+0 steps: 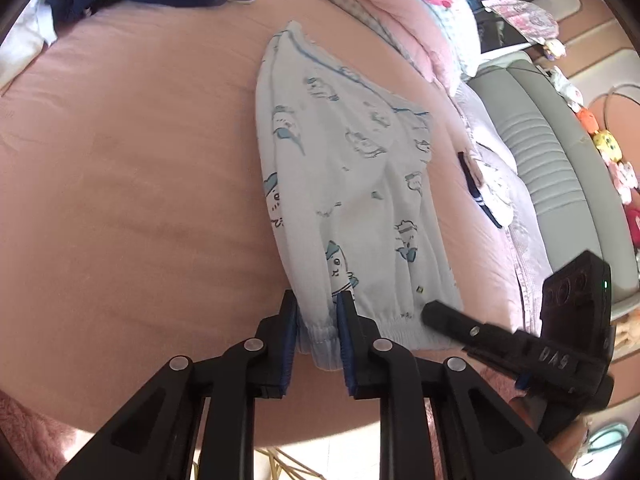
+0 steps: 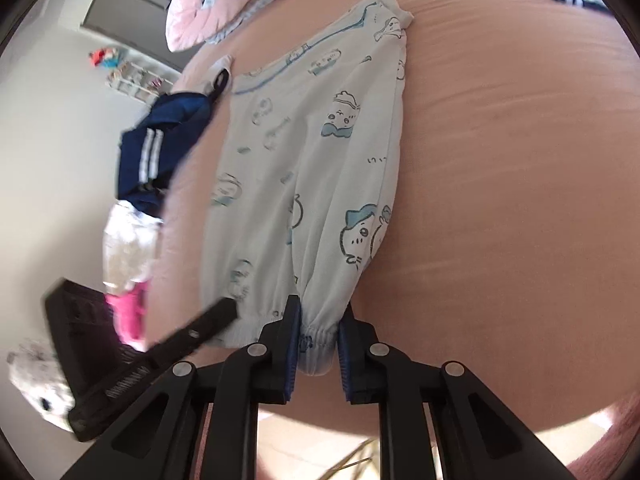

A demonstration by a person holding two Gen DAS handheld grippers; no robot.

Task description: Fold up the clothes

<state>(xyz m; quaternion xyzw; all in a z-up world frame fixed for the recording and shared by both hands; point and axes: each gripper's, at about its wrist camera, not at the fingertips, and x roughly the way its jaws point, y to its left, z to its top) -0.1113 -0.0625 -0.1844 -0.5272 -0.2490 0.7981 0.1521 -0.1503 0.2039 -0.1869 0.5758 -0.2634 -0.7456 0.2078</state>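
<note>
Here, a pale blue cartoon-print pair of children's trousers (image 1: 340, 184) lies lengthwise on the pink bed sheet (image 1: 120, 160), elastic cuffs at the bed's near edge, waist toward the far side by the pink quilt (image 1: 404, 12).

Left gripper (image 1: 316, 312): blue-padded jaws pinched on the gathered cuff of one leg at the near edge. Cloth bunched between the pads; grip looks firm.

Right gripper (image 2: 320, 324): same posture, jaws pinched on the other cuff, just beside the first. In the left wrist view its finger tip lies on the cuff hem to the right.

Trousers appear folded once already, leg over leg, as one long narrow strip; a centre seam runs down the middle. Surface fairly smooth, slight puckers near the cuffs.

Left to do, by my reading: carry both cuffs up toward the waist to halve the length, perhaps once more, then set aside.

Other clothing waits unfolded: a navy garment with white stripes (image 2: 160, 148) at the bed's left edge in the right wrist view, and white and pink pieces (image 2: 128, 264) below it.
</note>
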